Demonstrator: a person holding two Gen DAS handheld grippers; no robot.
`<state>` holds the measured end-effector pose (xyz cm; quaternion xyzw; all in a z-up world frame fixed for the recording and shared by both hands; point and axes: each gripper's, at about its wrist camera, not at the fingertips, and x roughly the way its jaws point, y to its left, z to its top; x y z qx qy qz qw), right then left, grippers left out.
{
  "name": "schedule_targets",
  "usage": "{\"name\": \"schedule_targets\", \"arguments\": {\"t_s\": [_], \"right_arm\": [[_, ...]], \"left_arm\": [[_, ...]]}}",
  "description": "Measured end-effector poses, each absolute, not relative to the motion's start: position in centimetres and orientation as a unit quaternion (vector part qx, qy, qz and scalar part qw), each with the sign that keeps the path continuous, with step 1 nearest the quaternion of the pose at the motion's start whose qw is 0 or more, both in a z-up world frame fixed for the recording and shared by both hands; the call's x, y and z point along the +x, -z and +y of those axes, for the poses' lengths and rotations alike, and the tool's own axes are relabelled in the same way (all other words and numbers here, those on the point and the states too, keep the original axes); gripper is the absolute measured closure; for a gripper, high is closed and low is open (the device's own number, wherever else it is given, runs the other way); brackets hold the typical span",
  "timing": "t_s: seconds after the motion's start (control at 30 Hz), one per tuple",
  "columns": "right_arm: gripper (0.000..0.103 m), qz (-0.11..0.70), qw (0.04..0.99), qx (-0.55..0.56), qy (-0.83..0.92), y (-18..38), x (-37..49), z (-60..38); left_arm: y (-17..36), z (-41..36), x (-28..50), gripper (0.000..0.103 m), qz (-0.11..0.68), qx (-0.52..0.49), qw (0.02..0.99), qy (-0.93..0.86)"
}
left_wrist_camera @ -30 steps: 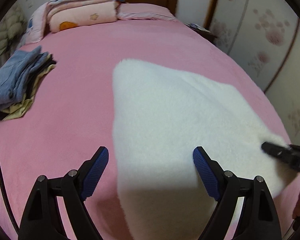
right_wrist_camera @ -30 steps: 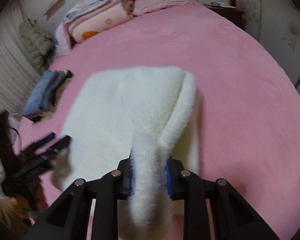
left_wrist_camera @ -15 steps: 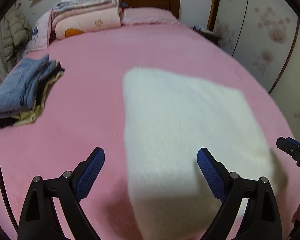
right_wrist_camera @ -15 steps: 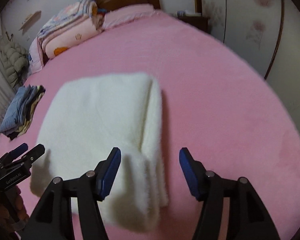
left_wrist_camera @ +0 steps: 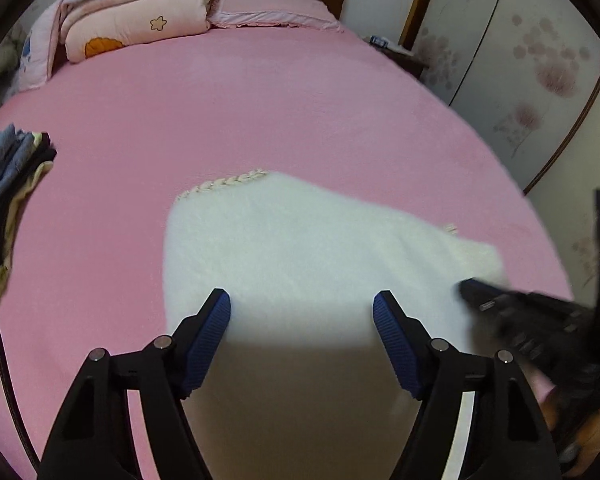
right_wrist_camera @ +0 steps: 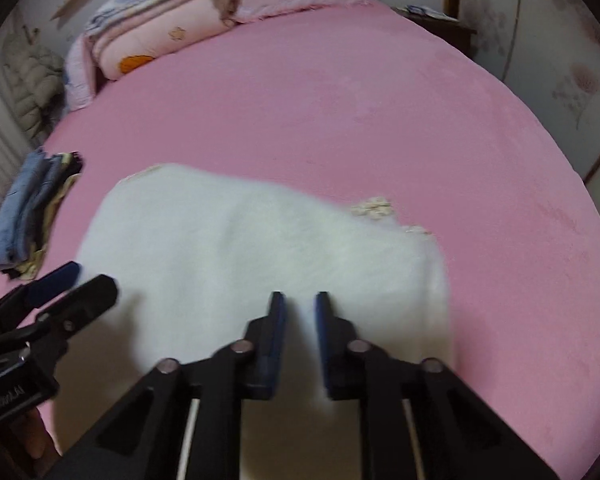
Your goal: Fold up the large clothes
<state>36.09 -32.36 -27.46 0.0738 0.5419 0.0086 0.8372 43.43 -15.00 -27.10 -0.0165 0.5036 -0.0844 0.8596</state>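
A white fluffy garment [left_wrist_camera: 300, 240] lies folded on the pink bed [left_wrist_camera: 260, 100], with a braided trim along its far edge. My left gripper [left_wrist_camera: 302, 308] hovers over its near part. The jaws are wide apart and closing, and the pads press on nothing. In the right wrist view the garment [right_wrist_camera: 240, 240] fills the near middle. My right gripper [right_wrist_camera: 300, 300] is over it with the jaws drawn almost together. White pile shows in the slit, and I cannot tell whether any is pinched. Each gripper shows blurred in the other's view, the right gripper [left_wrist_camera: 476, 294] and the left gripper [right_wrist_camera: 80, 284].
A stack of folded clothes [left_wrist_camera: 4, 168] lies at the bed's left edge. Folded quilts [left_wrist_camera: 132, 12] and a pillow [left_wrist_camera: 272, 12] sit by the headboard. Flowered wardrobe doors [left_wrist_camera: 520, 60] and a nightstand [left_wrist_camera: 400, 56] stand on the right.
My right gripper let go of the raised fold, opened, then drew shut over the garment. The garment now lies flat and lower in both views. My left jaws have narrowed.
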Motion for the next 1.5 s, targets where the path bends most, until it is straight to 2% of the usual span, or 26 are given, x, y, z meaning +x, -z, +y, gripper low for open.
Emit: {"name": "schedule_targets", "arguments": {"t_s": [0.13,0.27,0.53,0.57,0.6,0.67,0.73,0.8,0.87,1.03,1.1,1.27,1.4,1.5], "right_arm": [[0.103,0.536,0.836,0.114,-0.01,27.7,36.0,-35.7],[0.103,0.532,0.842,0.088,-0.018,27.4,36.0,-34.9],[0.103,0.536,0.837,0.107,-0.013,27.5,36.2,-34.7],[0.1,0.538,0.835,0.113,-0.016,27.1,36.1,-34.7],[0.1,0.539,0.834,0.117,-0.015,26.7,36.0,-34.8],[0.098,0.54,0.832,0.123,-0.016,25.6,35.5,-34.8],[0.092,0.531,0.836,0.135,-0.026,24.2,34.7,-35.0],[0.071,0.52,0.842,0.137,-0.028,22.9,33.7,-35.0],[0.059,0.511,0.848,0.138,-0.026,21.4,32.6,-35.0],[0.051,0.5,0.853,0.147,-0.013,18.5,29.9,-34.7],[0.043,0.498,0.854,0.149,-0.011,17.6,29.2,-34.5],[0.038,0.486,0.863,0.139,0.006,15.6,27.6,-33.9],[0.025,0.495,0.863,0.106,0.002,14.3,26.9,-32.8],[0.023,0.477,0.874,0.091,-0.026,13.6,25.4,-32.3]], "left_arm": [[28.1,-14.1,44.4,0.03,0.517,-0.032,0.851,0.084],[28.6,-14.4,43.8,0.029,0.502,-0.012,0.862,0.073],[28.3,-15.2,42.4,0.027,0.482,0.009,0.875,0.048],[28.1,-15.2,42.4,0.024,0.484,0.01,0.874,0.045],[27.8,-15.1,42.5,0.014,0.49,0.012,0.871,0.035],[27.1,-15.1,42.1,0.005,0.505,0.005,0.863,0.023],[26.4,-14.3,41.8,0.005,0.526,-0.028,0.85,0.026],[25.5,-13.6,41.4,0.003,0.54,-0.054,0.839,0.029],[24.5,-13.0,40.8,0.0,0.546,-0.07,0.834,0.031],[21.0,-12.0,38.7,0.0,0.53,-0.071,0.845,0.031],[19.9,-11.4,38.0,0.0,0.525,-0.07,0.848,0.029],[16.9,-10.0,36.2,0.0,0.513,-0.086,0.854,0.028],[14.9,-9.6,34.6,0.0,0.505,-0.062,0.861,0.02],[13.6,-9.2,32.9,0.0,0.49,-0.069,0.868,0.038]]}}
